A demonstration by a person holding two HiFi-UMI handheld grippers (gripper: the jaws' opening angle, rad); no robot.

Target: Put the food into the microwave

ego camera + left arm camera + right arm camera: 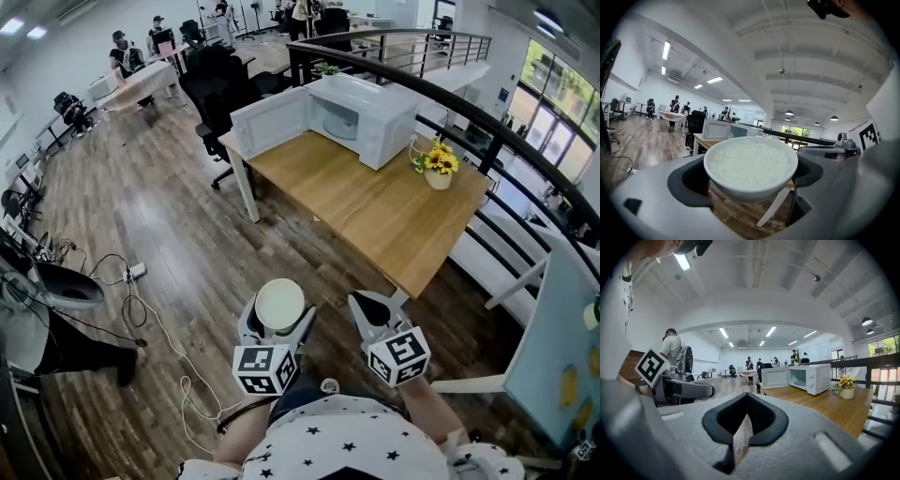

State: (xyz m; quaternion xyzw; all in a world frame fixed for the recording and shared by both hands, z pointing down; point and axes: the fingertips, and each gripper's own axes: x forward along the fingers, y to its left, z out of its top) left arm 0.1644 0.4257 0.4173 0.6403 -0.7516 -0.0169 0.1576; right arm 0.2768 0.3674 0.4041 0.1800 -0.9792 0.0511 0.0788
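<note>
A white bowl of rice (pixel 279 307) (pixel 750 166) sits between the jaws of my left gripper (pixel 278 319) (pixel 751 180), which is shut on it and holds it over the wooden floor, short of the table. My right gripper (pixel 373 312) (pixel 744 425) hovers beside it at the right, its jaws together with nothing in them. The white microwave (pixel 361 117) (pixel 808 378) (pixel 723 130) stands at the far end of the wooden table (pixel 375 206) with its door (pixel 270 122) swung wide open to the left.
A pot of yellow flowers (pixel 437 167) (pixel 846 386) stands on the table to the right of the microwave. A black railing (pixel 487 127) runs behind the table. Black office chairs (pixel 220 94) stand by its far left corner. Cables (pixel 155 309) lie on the floor at the left.
</note>
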